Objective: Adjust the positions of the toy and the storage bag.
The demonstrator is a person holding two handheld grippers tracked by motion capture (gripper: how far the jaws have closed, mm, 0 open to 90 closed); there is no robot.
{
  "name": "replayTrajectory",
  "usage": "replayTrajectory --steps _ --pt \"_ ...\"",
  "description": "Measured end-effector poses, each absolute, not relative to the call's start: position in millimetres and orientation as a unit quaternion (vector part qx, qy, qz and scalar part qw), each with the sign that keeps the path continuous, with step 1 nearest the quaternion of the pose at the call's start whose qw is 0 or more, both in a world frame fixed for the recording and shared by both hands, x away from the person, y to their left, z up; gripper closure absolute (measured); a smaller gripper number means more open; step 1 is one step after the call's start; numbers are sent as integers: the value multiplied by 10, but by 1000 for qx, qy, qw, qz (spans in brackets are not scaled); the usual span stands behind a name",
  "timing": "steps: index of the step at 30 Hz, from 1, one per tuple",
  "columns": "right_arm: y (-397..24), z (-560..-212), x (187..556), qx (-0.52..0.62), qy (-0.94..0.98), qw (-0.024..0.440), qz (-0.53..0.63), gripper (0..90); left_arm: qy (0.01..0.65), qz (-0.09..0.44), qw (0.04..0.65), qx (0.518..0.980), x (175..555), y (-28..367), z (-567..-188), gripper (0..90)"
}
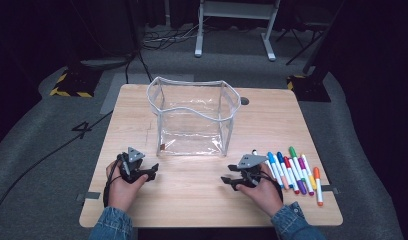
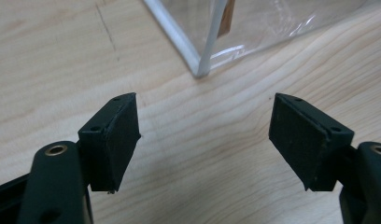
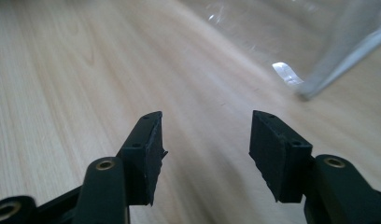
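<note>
As the high view shows, we rest both hands on a light wooden table [image 1: 192, 200], each holding a black two-jaw gripper. Our left gripper [image 1: 153, 171] lies near the front left part of the table, its jaws pointing toward the middle; our right gripper [image 1: 227, 181] lies at the front right, its jaws likewise pointing inward. The two are well apart, with bare wood between them.

In the left gripper view, the left gripper [image 2: 205, 135] has its jaws spread wide, with nothing between the pads except table surface. In the right gripper view, the right gripper [image 3: 205, 149] also stands with jaws parted and holds nothing.

A clear plastic pouch [image 1: 192, 117] with a white zipper rim stands upright and open at the centre of the table, beyond both grippers. Its near left bottom corner [image 2: 200, 70] appears just ahead of the left jaws, apart from them; a small brown tag is visible through its wall. Its other near corner [image 3: 314, 86] appears at the upper right of the right gripper view, also apart from the jaws.

A row of coloured markers [image 1: 294, 172] lies flat on the table just beside our right hand [image 1: 262, 192], on its outer side, caps pointing away from us. Denim sleeves cover both forearms.
</note>
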State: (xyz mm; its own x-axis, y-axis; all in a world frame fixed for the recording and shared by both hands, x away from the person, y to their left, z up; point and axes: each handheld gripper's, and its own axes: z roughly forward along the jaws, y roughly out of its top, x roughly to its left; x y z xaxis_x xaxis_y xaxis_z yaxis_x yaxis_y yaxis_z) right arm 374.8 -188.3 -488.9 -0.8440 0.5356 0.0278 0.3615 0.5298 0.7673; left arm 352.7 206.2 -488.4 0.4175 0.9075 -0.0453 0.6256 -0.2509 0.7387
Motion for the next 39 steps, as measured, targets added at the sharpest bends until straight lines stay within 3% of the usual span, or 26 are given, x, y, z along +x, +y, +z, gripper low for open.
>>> replayTrajectory --steps 8,16,18,20,21,22,23,24,27,34,39 --pt "-2106 -4460 4074 309 848 125 412 442 474 217 360 774 3634 1905 -4574 230" --pt "-2043 -4259 4328 318 843 127 415 460 462 228 370 773 3840 1790 -4443 242" --pt "-1994 -4221 4384 315 844 128 415 491 470 224 373 768 3893 1793 -4443 292" --pt "-1902 -4174 4432 308 843 121 424 598 473 222 383 762 3939 1822 -4457 512" --pt "-1902 -4174 4432 308 843 121 424 598 471 218 386 763 3959 1839 -4461 512" --pt "-1832 -4151 4457 297 846 128 424 718 469 215 381 767 3976 1855 -4458 770" --pt "-1832 -4151 4457 297 846 128 424 718 464 205 382 773 3982 1869 -4452 770" --pt "-1802 -4145 4468 290 849 132 422 782 462 197 383 775 3982 1869 -4442 858" --pt "-1768 -4114 4469 287 849 149 419 876 450 206 373 785 3959 1843 -4428 873" --pt "-1856 -4067 4277 266 860 159 405 878 413 195 369 809 3704 1792 -4405 872" --pt "-2004 -4062 3924 244 869 147 404 877 394 168 375 822 3372 1746 -4365 855"
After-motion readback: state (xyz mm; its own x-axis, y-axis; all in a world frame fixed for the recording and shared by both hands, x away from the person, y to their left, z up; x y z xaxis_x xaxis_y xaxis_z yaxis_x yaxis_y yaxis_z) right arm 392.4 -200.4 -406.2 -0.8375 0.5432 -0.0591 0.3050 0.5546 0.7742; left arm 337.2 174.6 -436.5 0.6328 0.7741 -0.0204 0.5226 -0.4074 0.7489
